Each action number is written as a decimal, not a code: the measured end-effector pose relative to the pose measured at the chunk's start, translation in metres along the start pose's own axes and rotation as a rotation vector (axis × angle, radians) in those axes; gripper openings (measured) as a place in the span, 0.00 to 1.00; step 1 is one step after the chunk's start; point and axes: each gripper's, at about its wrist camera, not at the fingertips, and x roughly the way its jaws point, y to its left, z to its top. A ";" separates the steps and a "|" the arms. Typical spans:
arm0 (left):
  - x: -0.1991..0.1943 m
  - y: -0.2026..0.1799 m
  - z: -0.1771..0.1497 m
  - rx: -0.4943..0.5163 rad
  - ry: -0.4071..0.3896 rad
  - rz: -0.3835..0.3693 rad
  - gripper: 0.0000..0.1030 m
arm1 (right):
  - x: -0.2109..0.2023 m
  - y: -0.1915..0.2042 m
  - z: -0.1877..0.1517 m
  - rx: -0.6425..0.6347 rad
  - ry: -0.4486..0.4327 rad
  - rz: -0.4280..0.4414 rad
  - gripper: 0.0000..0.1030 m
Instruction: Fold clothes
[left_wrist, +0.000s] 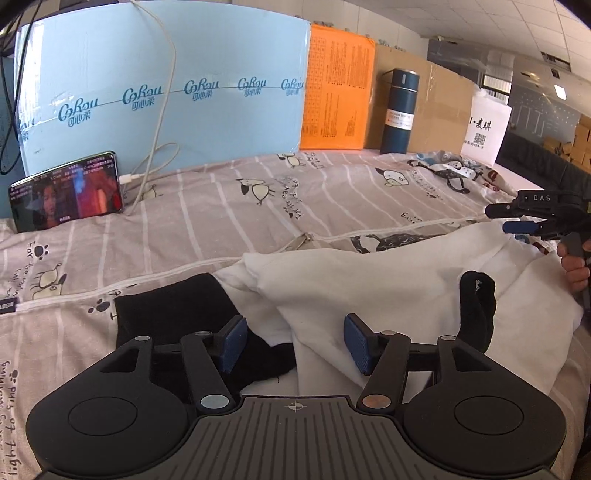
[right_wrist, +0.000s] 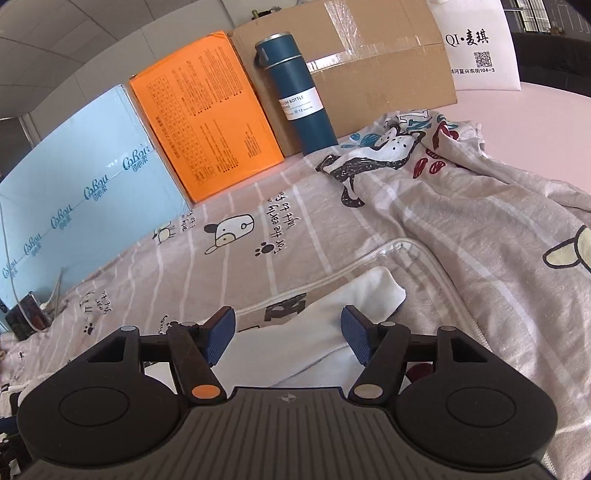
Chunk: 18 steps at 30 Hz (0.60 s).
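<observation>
Nearest the left wrist camera, the left gripper (left_wrist: 295, 345) is hovering with its jaws spread wide and holding nothing, low over the white garment (left_wrist: 388, 295). That garment is lying rumpled on the patterned bedsheet (left_wrist: 221, 206), its long axis running from near left to far right, with a folded edge pointing toward the far left. A black garment (left_wrist: 177, 310) is sitting partly under its left end, just beneath the left blue pad (left_wrist: 232, 343), and a second black piece (left_wrist: 476, 302) is standing up on the white cloth at the right.

In the right wrist view, the right gripper (right_wrist: 288, 338) is also gaping wide and empty, and a white sleeve (right_wrist: 332, 325) is stretching away between its fingers toward the far right, cuff end farthest. The sleeve's long axis seems roughly in line with the jaws, so this hand looks better placed to pinch it; the left is nearer the body of the garment.

Farther out, a cartoon-print cloth (right_wrist: 406, 147) is lying bunched at the far right, and a blue bottle (right_wrist: 299, 96), an orange box (right_wrist: 207, 114), a cardboard box (right_wrist: 369, 66) and a pale blue box (left_wrist: 166, 85) are lining the far edge, with a phone (left_wrist: 66, 192) leaning at the left.
</observation>
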 end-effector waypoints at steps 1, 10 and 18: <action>-0.006 0.004 0.000 -0.011 -0.018 -0.001 0.59 | -0.005 0.005 -0.001 -0.033 -0.024 0.014 0.60; -0.052 -0.007 -0.010 0.171 -0.115 -0.185 0.70 | -0.046 0.079 -0.021 -0.501 -0.061 0.515 0.71; -0.042 -0.039 -0.026 0.327 -0.044 -0.225 0.71 | -0.038 0.144 -0.071 -0.920 0.111 0.771 0.64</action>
